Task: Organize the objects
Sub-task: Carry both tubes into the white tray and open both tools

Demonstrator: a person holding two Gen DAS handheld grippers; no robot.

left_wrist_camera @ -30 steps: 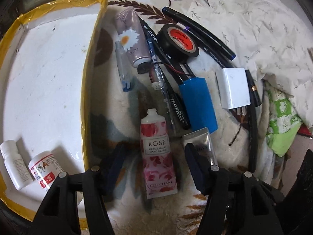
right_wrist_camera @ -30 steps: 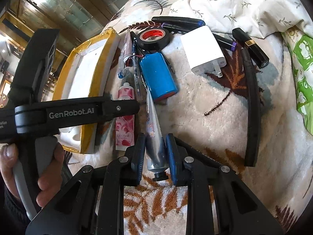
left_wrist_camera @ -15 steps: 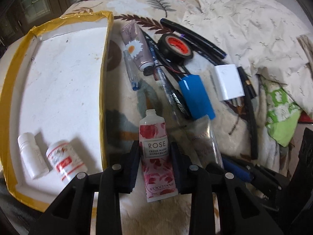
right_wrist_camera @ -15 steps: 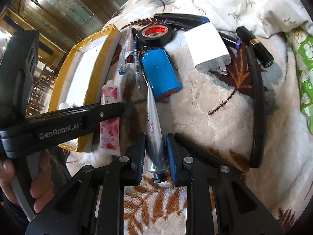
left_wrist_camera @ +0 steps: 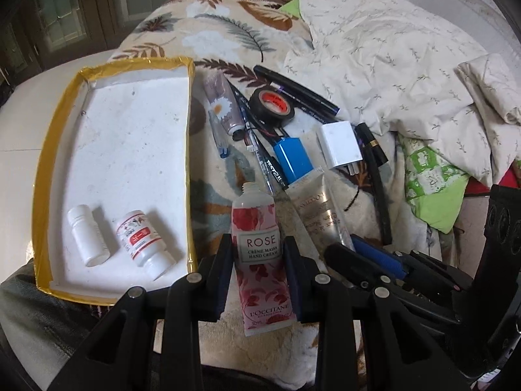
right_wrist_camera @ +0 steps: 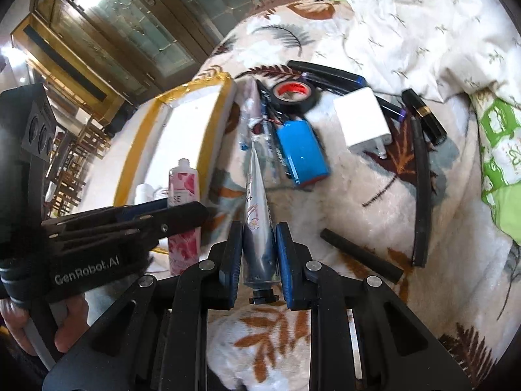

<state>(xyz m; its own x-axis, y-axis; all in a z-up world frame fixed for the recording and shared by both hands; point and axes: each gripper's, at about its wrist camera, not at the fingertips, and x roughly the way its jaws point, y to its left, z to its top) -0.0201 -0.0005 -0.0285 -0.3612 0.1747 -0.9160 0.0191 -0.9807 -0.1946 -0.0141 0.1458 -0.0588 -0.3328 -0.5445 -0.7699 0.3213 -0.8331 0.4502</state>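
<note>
Leaf-patterned blanket carries the clutter beside a yellow-rimmed tray with plenty of bare floor. Left gripper pinches the rose tube, right gripper the silver tube; both look lifted. Next, probably clear the rim and set them down.

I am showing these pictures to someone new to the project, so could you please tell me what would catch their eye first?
Each hand-held gripper grips a tube: the left hand-held gripper holds a pink rose hand cream tube, the right hand-held gripper a silver tube. To the left lies a white tray with a yellow rim holding two small white bottles. Beyond the tubes, a blue battery pack, a roll of black tape and a white charger clutter the leaf-patterned blanket.
</note>
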